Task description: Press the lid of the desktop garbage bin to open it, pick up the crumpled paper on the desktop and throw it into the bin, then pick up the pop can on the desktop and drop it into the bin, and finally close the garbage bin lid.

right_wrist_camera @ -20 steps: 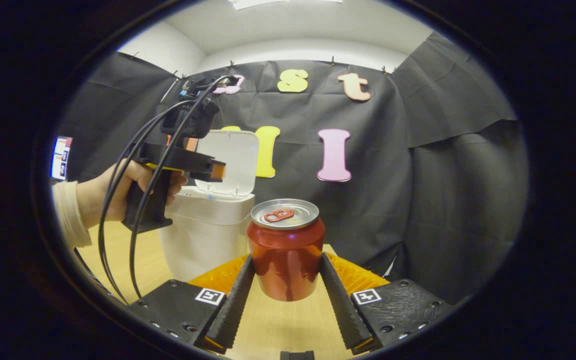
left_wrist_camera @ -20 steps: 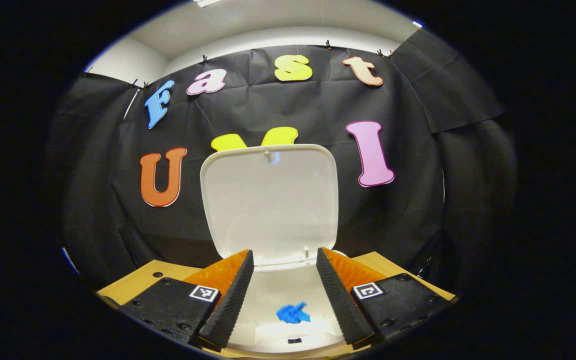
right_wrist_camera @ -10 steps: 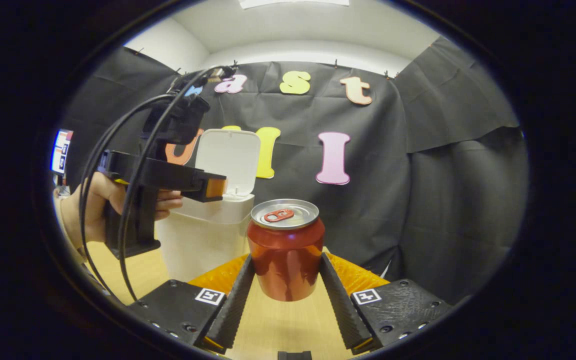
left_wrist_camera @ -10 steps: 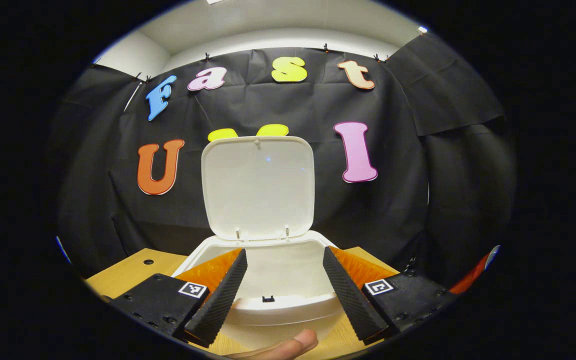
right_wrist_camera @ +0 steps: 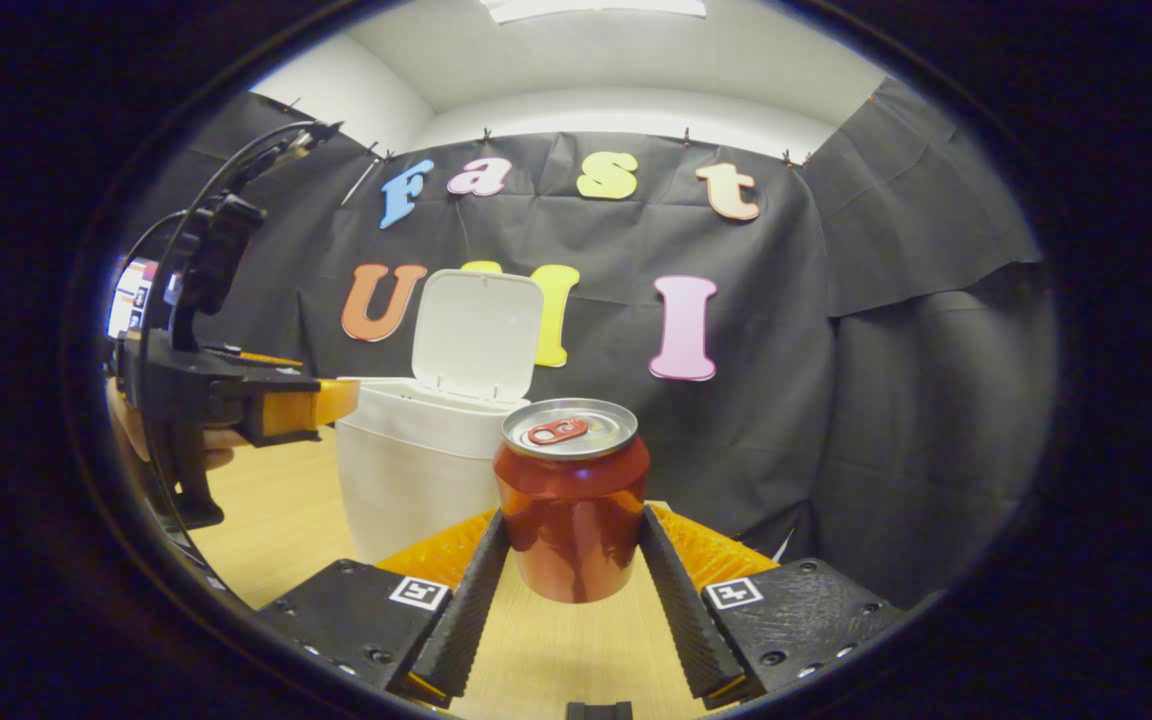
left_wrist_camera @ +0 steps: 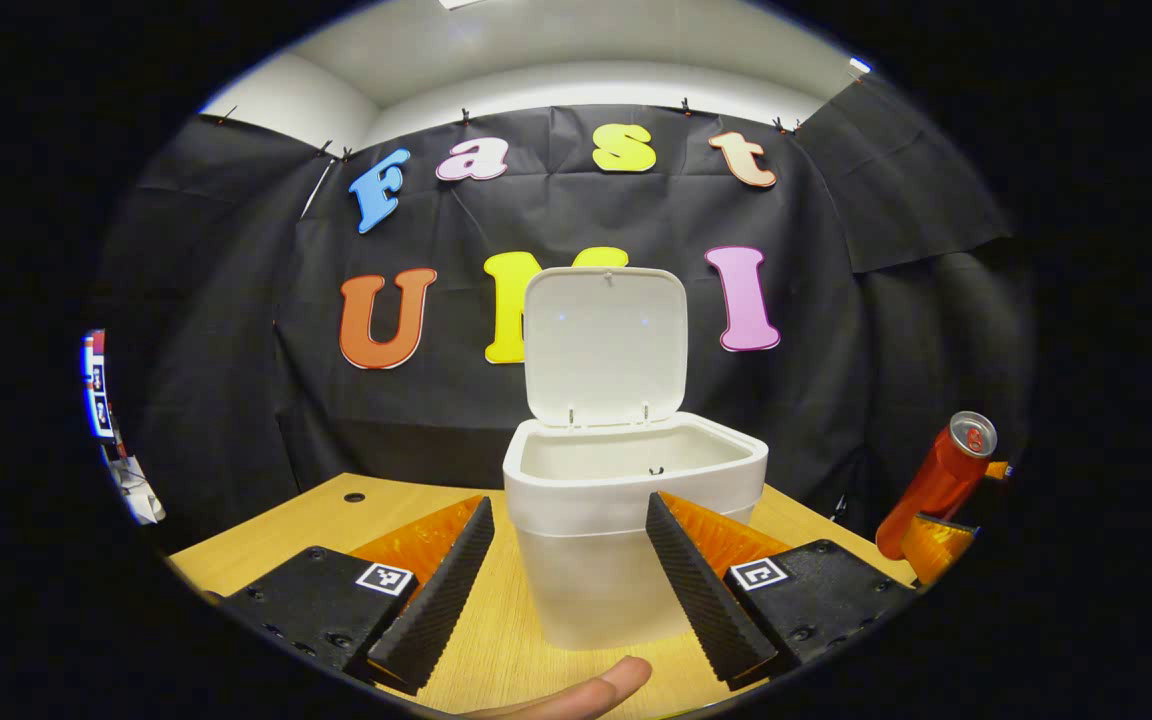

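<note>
The wooden bench (left_wrist_camera: 336, 515) carries a white garbage bin (left_wrist_camera: 626, 540), which sits at the centre of the left gripper view, its body reaching down between that gripper's fingers. The bin's lid (left_wrist_camera: 604, 345) stands upright, hinged at the far rim, leaving the mouth open; nothing of its contents can be made out. In the right gripper view the same bin (right_wrist_camera: 406, 470) lies at about 10 o'clock from the can.

The left gripper (left_wrist_camera: 568, 590) has its fingers spread wide and grips nothing. A fingertip (left_wrist_camera: 586, 695) of the person's hand shows at 6 o'clock.

The right gripper (right_wrist_camera: 568, 590) has both fingers pressed against the sides of the red pop can (right_wrist_camera: 573, 500), which stands upright, held above the bench. From the left gripper view the can (left_wrist_camera: 936, 480) appears tilted at 4 o'clock.
</note>
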A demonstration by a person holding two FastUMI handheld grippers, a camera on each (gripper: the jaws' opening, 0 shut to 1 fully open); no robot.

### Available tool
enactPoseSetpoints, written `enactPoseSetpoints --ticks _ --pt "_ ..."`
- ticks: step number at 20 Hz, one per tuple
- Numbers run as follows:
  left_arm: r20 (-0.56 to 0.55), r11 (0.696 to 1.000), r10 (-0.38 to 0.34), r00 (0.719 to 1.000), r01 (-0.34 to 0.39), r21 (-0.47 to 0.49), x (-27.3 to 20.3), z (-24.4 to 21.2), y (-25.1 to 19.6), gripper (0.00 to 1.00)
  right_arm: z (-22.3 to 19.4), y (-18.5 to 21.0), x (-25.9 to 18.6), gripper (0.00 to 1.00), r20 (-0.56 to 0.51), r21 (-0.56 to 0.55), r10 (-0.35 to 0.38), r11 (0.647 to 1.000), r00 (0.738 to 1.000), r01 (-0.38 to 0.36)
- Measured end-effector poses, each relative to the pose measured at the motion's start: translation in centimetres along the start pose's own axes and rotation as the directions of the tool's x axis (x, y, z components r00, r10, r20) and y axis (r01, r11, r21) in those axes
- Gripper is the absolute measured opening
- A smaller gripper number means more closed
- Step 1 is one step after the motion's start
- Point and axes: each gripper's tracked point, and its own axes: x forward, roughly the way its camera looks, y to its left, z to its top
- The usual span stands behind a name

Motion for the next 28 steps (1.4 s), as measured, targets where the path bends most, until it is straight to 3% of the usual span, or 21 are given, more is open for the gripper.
enactPoseSetpoints --ticks 6,11,16,20,26,28 --pt "0.051 0.999 0.047 0.998 -0.048 0.025 -2.4 -0.3 4.9 0.99 1.4 1.1 -1.2 0.78 -0.014 0.019 -0.039 0.999 0.999 0.039" --pt "0.025 0.998 0.021 0.999 -0.022 0.057 -3.6 -1.3 5.3 0.99 4.7 3.4 -1.9 0.78 0.005 0.067 -0.014 0.998 1.000 0.014" --pt "-0.017 0.999 -0.039 0.999 0.039 0.006 -3.8 -3.2 4.6 0.99 9.6 5.8 -1.4 0.78 0.022 0.077 0.034 0.996 0.999 -0.036" --pt "-0.029 0.999 -0.028 0.999 0.027 -0.024 -3.9 -4.2 6.0 0.99 14.0 7.6 0.1 0.78 0.046 0.028 0.070 0.997 0.996 -0.071" --pt "-0.064 0.999 0.010 0.998 -0.013 -0.036 -4.2 -5.6 8.2 0.99 18.7 11.7 4.2 0.79 0.061 -0.107 0.030 0.994 0.998 -0.024" --pt "-0.064 0.999 0.011 0.998 -0.014 -0.037 -4.4 -5.6 8.5 0.99 18.9 12.8 5.7 0.79 0.055 -0.097 0.012 0.995 0.998 -0.007"
